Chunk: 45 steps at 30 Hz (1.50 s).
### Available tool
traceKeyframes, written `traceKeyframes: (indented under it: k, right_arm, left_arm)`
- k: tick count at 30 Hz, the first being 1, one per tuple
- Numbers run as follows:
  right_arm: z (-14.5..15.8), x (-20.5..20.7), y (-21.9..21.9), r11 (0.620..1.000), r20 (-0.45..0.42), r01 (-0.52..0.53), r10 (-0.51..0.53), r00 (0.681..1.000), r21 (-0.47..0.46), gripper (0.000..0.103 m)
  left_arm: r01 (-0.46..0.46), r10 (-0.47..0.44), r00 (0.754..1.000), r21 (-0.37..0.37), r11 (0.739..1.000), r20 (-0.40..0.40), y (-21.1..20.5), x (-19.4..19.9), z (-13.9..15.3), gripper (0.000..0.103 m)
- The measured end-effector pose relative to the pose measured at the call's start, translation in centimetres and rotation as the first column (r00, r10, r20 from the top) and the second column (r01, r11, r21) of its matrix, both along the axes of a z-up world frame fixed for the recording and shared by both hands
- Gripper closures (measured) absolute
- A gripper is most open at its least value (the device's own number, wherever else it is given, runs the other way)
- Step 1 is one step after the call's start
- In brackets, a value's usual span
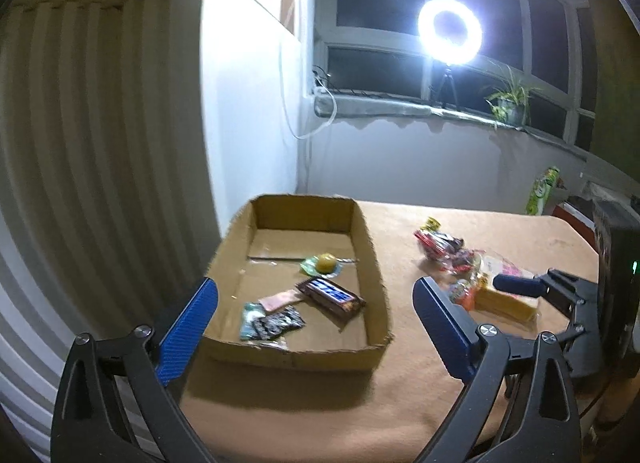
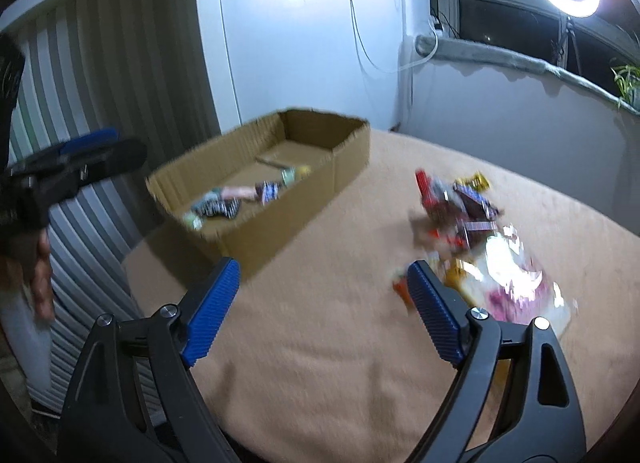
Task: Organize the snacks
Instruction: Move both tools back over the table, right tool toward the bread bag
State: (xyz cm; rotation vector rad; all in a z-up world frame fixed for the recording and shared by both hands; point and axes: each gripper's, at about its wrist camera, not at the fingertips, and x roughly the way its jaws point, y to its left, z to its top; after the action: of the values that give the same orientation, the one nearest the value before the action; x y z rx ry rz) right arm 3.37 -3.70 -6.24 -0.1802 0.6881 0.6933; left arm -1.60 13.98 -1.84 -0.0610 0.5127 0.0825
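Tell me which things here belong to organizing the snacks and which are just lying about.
Job: cardboard box, chocolate bar in it, snack pile on the table, left gripper, right gripper.
Lying about: ring light, potted plant, green packet.

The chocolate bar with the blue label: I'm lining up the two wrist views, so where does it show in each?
Left wrist view: the chocolate bar lies at centre, slanted, inside the box, near its right wall.
Right wrist view: the same bar is a small blurred dark shape left of centre, in the box beside a pink packet.
Shared landmark: the ring light at upper right in both views.
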Motion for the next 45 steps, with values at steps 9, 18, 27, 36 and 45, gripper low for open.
traceKeyframes:
  k: [9,18,27,36,45]
  right_arm:
    - [-1.7,-1.3,-3.7,0.999,-0.02,0.045,-0.046,0.999,-0.024,0.015]
    - [-1.8,-1.3,-6.4,0.997,-0.02,0.081,-0.081,0.997,0.006,0.015]
    - [-1.9,-0.6,-10.1,0.989,-0.024,0.144,-0.143,0.989,0.034,0.015]
    - [-2.4,0.8,-13.8,0.978,-0.044,0.205,-0.203,0.978,0.048,0.015]
    - [-2.6,3.2,-15.5,0.976,-0.069,0.216,-0.214,0.974,0.023,0.015]
  left_arm:
    - [0.064,-0.066,0.996,-0.028,0.998,-0.052,-2.6,0.6,-1.3,0.001]
    - [0.138,-0.14,0.985,-0.026,0.99,-0.101,-6.3,1.2,-2.2,0.001]
    - [0.181,-0.183,0.971,-0.025,0.983,-0.155,-9.4,2.6,-3.3,0.001]
    - [0.208,-0.207,0.95,-0.022,0.978,-0.233,-12.4,5.7,-6.5,0.001]
    - [0.225,-0.225,0.936,-0.031,0.974,-0.27,-13.6,8.6,-8.3,0.001]
